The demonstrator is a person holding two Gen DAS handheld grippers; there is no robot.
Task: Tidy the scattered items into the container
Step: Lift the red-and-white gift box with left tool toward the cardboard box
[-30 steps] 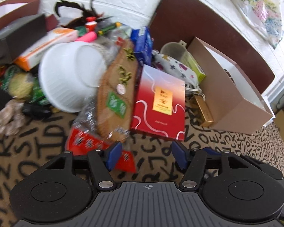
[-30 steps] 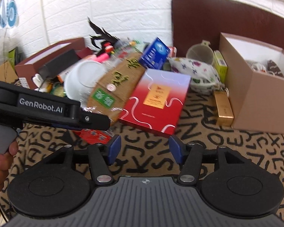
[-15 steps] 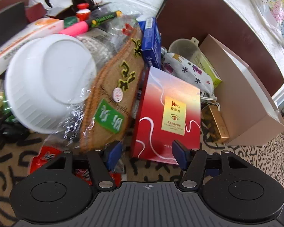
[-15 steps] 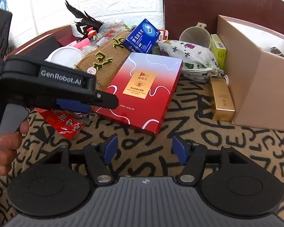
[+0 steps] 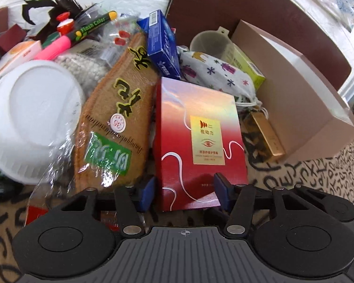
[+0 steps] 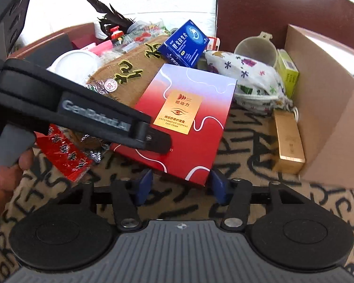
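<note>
A red eye-cream box (image 5: 200, 139) lies on the patterned cloth, leaning on the pile behind it; it also shows in the right wrist view (image 6: 184, 122). My left gripper (image 5: 185, 194) is open, its blue pads on either side of the box's near end. My right gripper (image 6: 179, 186) is open and empty, just short of the box's near corner. The left gripper's body (image 6: 82, 115) crosses the right wrist view over the box's left edge. The tan cardboard container (image 5: 302, 94) stands open to the right and also shows in the right wrist view (image 6: 328, 108).
A brown insole pack (image 5: 115, 122), white bowl (image 5: 33, 118), blue box (image 5: 162, 47), patterned pouch (image 5: 214, 75), beige cup (image 5: 210, 44), green box (image 5: 247, 68) and gold box (image 5: 266, 136) crowd around. A red packet (image 6: 63, 153) lies left.
Both grippers have moved forward toward the red box. The left gripper's pads now straddle the box's near end, and the right gripper's pads sit close to its corner.
</note>
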